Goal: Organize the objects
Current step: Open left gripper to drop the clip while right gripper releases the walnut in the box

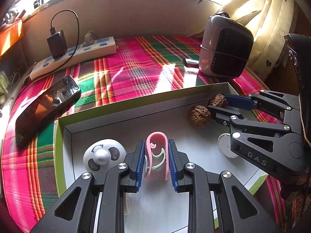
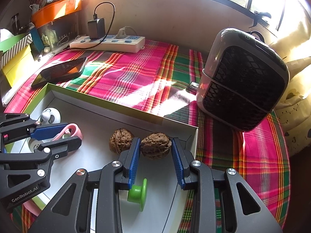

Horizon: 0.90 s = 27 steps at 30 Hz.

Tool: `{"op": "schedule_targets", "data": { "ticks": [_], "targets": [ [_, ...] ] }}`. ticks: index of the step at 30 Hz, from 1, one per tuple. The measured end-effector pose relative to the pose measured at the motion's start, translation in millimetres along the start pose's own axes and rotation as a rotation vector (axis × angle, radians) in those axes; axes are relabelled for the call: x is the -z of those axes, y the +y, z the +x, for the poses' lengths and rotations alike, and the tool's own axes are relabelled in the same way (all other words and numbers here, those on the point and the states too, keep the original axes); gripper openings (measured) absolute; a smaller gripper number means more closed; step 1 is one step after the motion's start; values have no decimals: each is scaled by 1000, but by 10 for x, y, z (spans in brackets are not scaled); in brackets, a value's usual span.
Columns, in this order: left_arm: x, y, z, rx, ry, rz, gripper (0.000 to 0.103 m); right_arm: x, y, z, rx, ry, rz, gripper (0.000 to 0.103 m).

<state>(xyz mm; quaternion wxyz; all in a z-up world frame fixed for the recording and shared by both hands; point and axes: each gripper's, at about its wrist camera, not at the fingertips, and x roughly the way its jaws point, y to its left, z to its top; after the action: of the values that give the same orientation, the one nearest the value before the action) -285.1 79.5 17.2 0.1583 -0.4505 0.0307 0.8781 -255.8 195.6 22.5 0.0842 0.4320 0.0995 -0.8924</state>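
A shallow white box with green sides lies on the plaid cloth. My left gripper is closed around a pink clip-shaped holder with a pale green hook inside, low over the box floor; it also shows in the right wrist view. My right gripper has its blue pads on both sides of a walnut at the box's far right corner. A second walnut lies just left of it.
In the box: a white panda knob, a white disc, a green knob. On the cloth: a black phone, a power strip with charger, a grey heater, a small dark USB stick.
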Motion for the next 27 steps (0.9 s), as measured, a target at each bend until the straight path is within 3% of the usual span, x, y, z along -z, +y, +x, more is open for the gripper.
{"op": "schedule_targets", "data": {
  "ticks": [18, 22, 27],
  "targets": [
    [24, 3, -38, -11, -4, 2, 30, 11, 3, -47, 14, -13, 5, 34],
    [39, -10, -105, -19, -21, 8, 33, 11, 11, -114, 19, -30, 11, 42],
    [75, -30, -200, -32, -40, 16, 33, 27, 23, -196, 19, -46, 20, 42]
  ]
}}
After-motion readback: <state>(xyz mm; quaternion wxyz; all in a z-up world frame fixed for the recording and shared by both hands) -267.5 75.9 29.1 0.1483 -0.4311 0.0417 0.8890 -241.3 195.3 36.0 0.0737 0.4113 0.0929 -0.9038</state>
